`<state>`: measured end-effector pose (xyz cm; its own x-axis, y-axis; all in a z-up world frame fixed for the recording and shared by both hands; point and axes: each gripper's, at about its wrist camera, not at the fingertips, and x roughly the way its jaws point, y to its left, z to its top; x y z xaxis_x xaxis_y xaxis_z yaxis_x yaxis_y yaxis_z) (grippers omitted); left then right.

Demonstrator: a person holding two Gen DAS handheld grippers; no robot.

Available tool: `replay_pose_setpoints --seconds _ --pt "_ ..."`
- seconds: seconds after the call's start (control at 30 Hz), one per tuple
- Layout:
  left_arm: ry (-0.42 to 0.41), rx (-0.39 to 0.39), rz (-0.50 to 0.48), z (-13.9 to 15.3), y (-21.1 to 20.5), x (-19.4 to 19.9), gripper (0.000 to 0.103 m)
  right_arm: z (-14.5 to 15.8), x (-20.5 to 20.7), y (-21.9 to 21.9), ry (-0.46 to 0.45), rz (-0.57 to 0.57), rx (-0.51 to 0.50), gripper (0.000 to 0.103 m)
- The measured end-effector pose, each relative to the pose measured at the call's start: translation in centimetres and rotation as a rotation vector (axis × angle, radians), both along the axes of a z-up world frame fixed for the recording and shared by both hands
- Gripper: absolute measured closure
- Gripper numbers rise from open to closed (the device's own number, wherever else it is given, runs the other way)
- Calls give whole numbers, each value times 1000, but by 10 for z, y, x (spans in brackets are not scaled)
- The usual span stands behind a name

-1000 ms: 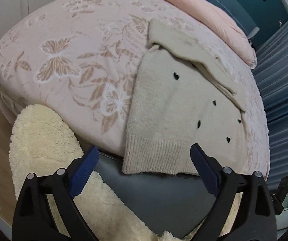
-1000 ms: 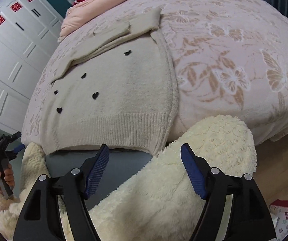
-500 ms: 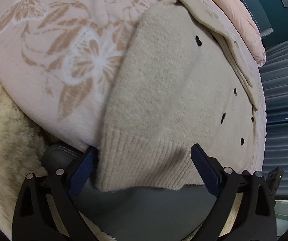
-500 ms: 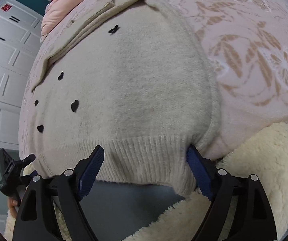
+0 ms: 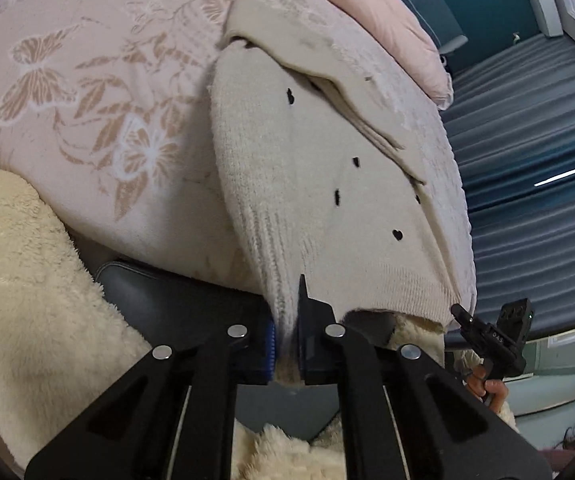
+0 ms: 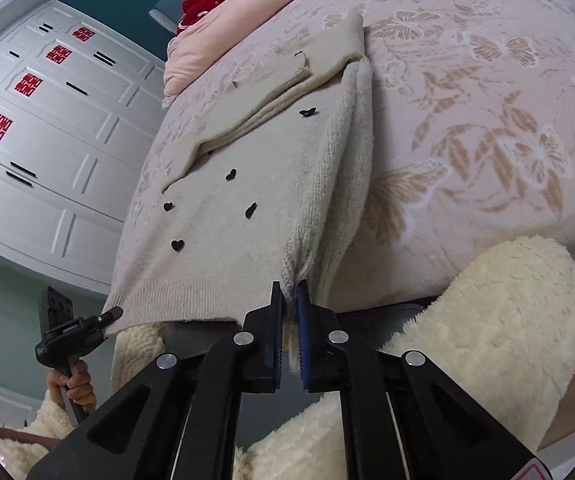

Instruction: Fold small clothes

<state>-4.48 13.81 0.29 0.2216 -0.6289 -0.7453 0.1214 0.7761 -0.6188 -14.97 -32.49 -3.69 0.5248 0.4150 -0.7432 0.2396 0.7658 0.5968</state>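
Both grippers were wide open a moment ago; now, in the left wrist view, the left gripper [image 5: 286, 344] is pinched tight on the near ribbed hem of the soft, light sweater [image 5: 327, 168] lying on the bed [image 5: 67, 60]. In the right wrist view, the right gripper [image 6: 288, 344] pinches the hem's other corner, and the far bed has plenty of room for folding.

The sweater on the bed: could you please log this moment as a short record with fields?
garment: beige sweater with small black hearts, sleeves folded across the top
surface: pink floral bedspread
left tool: shut on the sweater's ribbed hem
right tool: shut on the hem at the opposite corner
hem: bunched at both grips, hanging off the bed edge
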Motion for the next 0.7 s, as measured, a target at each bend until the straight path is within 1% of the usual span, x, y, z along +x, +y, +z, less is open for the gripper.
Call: replay_pose_setpoints --seconds 0.07,0.13,0.23,0.3,0.33,0.4,0.43,0.47,0.5,0.53,0.57,0.6,0.63,0.67,0.7 --pt "-13 9 -33 17 2 -13 97 6 -15 1 24 33 -12 96" --pt "-8 24 -60 25 5 -27 97 7 -31 4 58 67 -5 96" --pt "53 14 -77 15 16 -46 97 10 -60 9 99 117 71 96" --pt "95 -2 -82 16 24 -59 97 25 -73 12 91 135 91 96" --pt "91 -11 -78 25 26 -61 97 38 -73 9 66 124 103 96" --pt "25 -13 -66 45 26 -50 97 70 -58 -2 -37 91 80 96" --pt "-20 -19 -58 47 28 -35 97 86 -44 -10 -101 75 70 96" --pt "-65 -35 -51 41 30 -14 96 101 -25 -18 -167 48 52 96" --pt "-120 -39 -36 52 25 5 96 111 -4 -25 -233 23 30 96" --pt "-183 -41 -22 60 19 27 95 118 20 -30 -290 6 -10 95" --pt "-238 -28 -21 64 11 50 93 120 43 -35 -321 -18 -54 93" --pt "-266 5 2 62 1 76 91 120 64 -39 -343 -70 -112 92" --pt "-275 19 27 56 -9 97 85 117 82 -43 -348 -134 -174 84" --pt "-273 44 39 47 -19 118 58 112 94 -50 -334 -209 -209 67" --pt "-270 119 84 37 -25 135 28 105 104 -53 -312 -283 -217 58"
